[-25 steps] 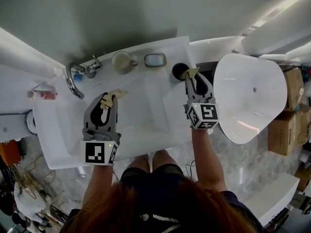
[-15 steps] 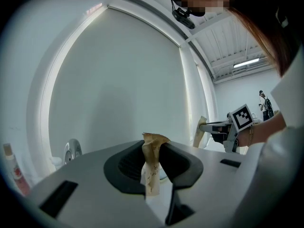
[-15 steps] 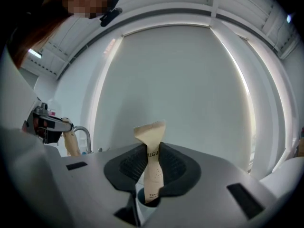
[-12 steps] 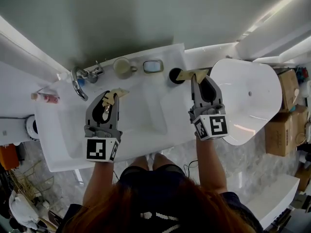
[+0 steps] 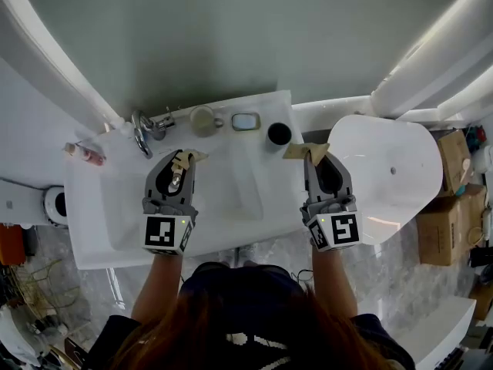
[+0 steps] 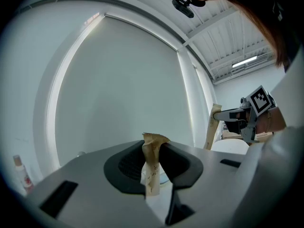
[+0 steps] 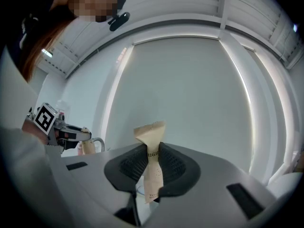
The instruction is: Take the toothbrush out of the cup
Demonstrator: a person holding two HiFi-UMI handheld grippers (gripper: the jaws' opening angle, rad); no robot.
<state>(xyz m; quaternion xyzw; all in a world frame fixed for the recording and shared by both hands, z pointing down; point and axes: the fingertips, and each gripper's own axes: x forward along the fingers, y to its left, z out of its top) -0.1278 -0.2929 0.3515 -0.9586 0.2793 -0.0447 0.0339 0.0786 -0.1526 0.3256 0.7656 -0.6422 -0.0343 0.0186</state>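
The right claw (image 5: 313, 155) is pinching a slim tan paper sleeve, which I take to be the wrapped toothbrush (image 5: 302, 151). It is holding it clear of the black cup (image 5: 279, 134), just to the right of the cup and a little nearer, over the right end of the washbasin (image 5: 100, 230). In the right gripper view the pads are standing narrow, pressing the toothbrush (image 7: 152, 175) at a creased waist. A crumpled end is flaring above them and a flat length is hanging below. The left claw (image 5: 179, 161) is gripping a second tan paper sleeve (image 5: 189, 156) the same way over the middle of the basin, just near of the faucet (image 5: 143, 129). I cannot tell what is inside that one.

To my eye the toothbrush is handling as a very light, slender thing. It looks like a stiff handle inside thin, crinkly paper that is folding wherever it is squeezed. The paper looks dry rather than slick, so the pads should be gripping it well enough. The risk I am seeing is the brush sliding inside its sleeve, or the paper tearing, if only loose wrapper is caught. The best hold, I think, is across the flat faces of the sleeve around its middle, where the hard handle is backing the paper, not at the empty crumpled end. A modest squeeze should be enough.
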